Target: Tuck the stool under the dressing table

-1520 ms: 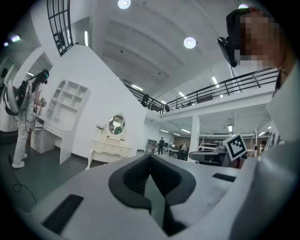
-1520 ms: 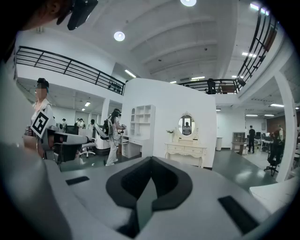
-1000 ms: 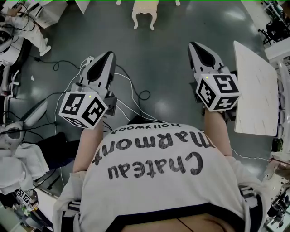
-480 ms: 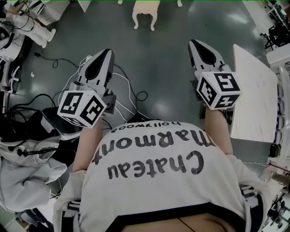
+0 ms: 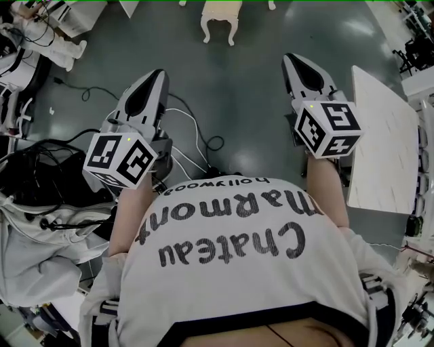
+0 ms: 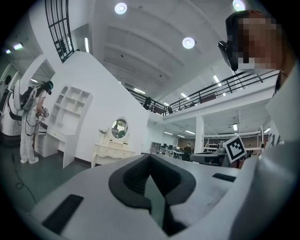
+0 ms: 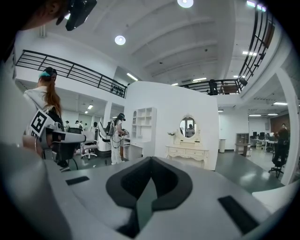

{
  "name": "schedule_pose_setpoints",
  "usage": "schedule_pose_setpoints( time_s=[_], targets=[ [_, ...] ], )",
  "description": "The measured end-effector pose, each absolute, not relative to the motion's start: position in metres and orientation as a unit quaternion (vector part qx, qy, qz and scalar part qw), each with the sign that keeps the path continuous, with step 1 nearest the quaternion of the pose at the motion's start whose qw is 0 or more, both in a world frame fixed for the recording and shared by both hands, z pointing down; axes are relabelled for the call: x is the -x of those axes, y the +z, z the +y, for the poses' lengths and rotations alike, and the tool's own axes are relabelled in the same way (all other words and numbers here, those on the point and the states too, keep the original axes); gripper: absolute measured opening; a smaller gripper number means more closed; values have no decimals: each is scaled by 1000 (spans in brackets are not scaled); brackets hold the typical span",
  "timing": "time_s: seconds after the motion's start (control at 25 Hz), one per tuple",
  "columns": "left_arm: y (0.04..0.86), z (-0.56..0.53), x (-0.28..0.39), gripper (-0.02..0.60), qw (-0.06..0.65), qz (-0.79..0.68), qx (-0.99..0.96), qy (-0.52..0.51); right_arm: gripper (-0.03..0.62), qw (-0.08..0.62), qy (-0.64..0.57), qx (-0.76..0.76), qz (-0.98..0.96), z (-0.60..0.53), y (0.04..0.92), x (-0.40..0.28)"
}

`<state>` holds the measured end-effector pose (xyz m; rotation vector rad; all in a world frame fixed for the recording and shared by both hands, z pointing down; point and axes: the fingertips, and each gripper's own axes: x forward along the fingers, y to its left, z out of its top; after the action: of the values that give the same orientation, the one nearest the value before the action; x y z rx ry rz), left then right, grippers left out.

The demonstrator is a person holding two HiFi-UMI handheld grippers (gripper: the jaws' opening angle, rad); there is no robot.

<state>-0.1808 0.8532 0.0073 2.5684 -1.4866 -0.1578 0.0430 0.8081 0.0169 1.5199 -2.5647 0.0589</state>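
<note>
Approach stool (image 5: pixel 219 20) squarely, left gripper (image 5: pixel 157 73) and right gripper (image 5: pixel 292 59) pressed shut and empty; open both before gripping it.

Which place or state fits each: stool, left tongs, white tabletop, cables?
Things:
1 stool
2 left tongs
3 white tabletop
4 cables

Places or states:
A shut, empty
B just right of the right tongs
C on the floor between both tongs
D far ahead, top edge of the head view

Pairs: 1-D, 2-A, 3-B, 4-C
</note>
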Motion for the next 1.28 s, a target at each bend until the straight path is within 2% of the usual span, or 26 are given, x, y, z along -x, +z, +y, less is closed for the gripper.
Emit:
schedule_pose_setpoints(
  time_s=[0.16,0.36,0.64,0.84,1.04,1.28],
  targets=[
    [16,879,198,23,85,-498,-861,-56,25,82,17,-508,-857,834,26,-25],
    [7,845,206,23,89,-492,-864,-54,25,86,21,-512,-854,803,17,-17],
    [3,865,218,23,88,-482,-870,-57,25,87,21,-519,-850,828,15,-3],
    [-2,857,223,23,92,-474,-874,-57,26,27,73,-511,-856,823,5,-2],
    [5,867,185,23,77,-483,-870,-72,26,-20,110,-493,-863,839,15,-60],
    [3,883,146,23,48,-518,-851,-77,26,36,74,-498,-863,853,37,-122]
  ],
)
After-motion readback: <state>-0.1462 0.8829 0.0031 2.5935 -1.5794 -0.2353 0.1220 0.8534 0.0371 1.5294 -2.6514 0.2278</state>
